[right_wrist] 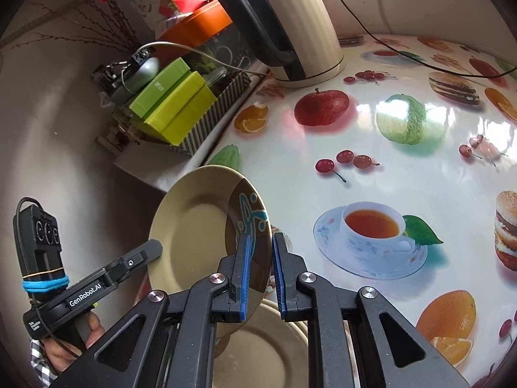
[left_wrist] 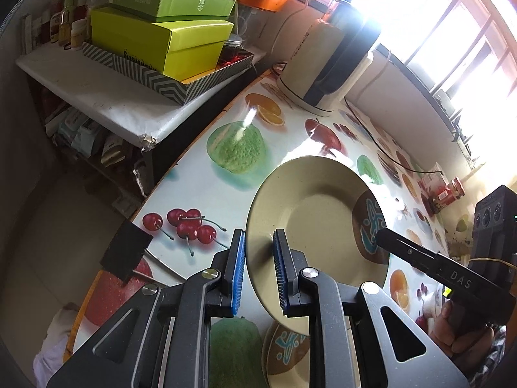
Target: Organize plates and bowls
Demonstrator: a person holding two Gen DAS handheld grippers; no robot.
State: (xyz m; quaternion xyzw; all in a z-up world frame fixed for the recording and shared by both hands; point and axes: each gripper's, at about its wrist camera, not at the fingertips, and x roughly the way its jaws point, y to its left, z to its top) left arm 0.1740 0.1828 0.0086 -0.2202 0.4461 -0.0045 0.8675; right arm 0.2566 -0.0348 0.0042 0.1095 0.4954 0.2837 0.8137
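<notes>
The left gripper (left_wrist: 258,268) stands with its blue pads either side of the near rim of a beige plate (left_wrist: 310,223); a gap shows at each pad, so whether they pinch the rim cannot be told. The right gripper (right_wrist: 260,274) straddles the opposite rim of the same plate (right_wrist: 194,236), at the brown patch with the blue drawing, its jaws narrow, and a gap shows on the right pad's side. The plate is tilted up off the table (right_wrist: 404,174), carried between the two grippers. Directly under the plate lies a second plate (right_wrist: 268,355) of the same kind, flat on the table. Beyond the plate, at the far edge of the table, stands a cream kettle (right_wrist: 303,32) with a black handle. Left of the kettle, off the table, a striped tray (left_wrist: 152,80) on a white shelf holds green boxes (left_wrist: 168,35). Right of the plate, in the left view, a red jar (left_wrist: 449,190) lies near the wall.
</notes>
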